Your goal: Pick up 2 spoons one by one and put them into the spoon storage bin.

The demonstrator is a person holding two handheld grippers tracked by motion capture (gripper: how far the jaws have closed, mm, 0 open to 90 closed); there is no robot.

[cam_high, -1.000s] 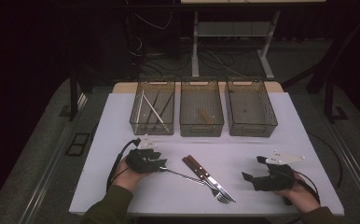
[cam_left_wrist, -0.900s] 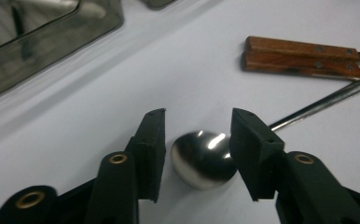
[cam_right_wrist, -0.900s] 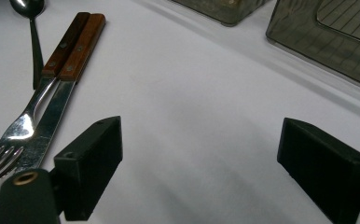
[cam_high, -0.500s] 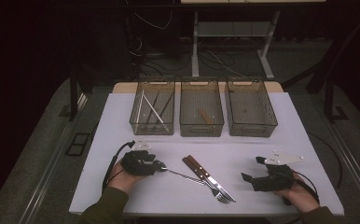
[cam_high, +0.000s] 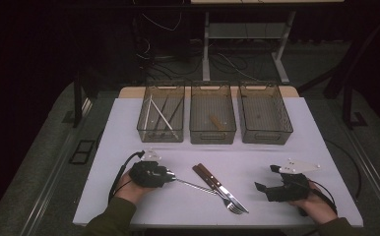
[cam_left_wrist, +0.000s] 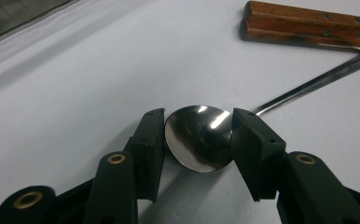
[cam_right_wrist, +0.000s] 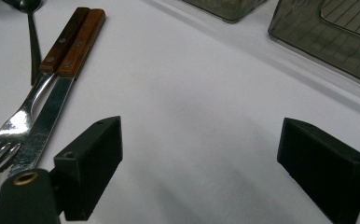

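Observation:
A metal spoon lies on the white table (cam_high: 257, 157), its bowl (cam_left_wrist: 197, 137) between the pads of my left gripper (cam_left_wrist: 197, 116), which touch it on both sides. Those jaws have just been closing on the bowl. In the high view the left gripper (cam_high: 166, 176) sits at the front left and the spoon's handle (cam_high: 193, 185) runs right from it. A knife (cam_high: 217, 184) and a fork (cam_high: 233, 207), both with wooden handles, lie side by side at the front middle. My right gripper (cam_high: 259, 189) rests at the front right, open (cam_right_wrist: 201, 144), with bare table between its pads.
Three clear bins stand in a row at the back: the left bin (cam_high: 148, 132) holds thin sticks, the middle bin (cam_high: 212, 135) a brown piece, the right bin (cam_high: 267, 135) looks bare. A cable (cam_high: 121, 172) loops beside the left hand.
The left hand has shifted only slightly at the spoon's bowl. The spoon, knife and fork lie where they were. The right hand has kept still.

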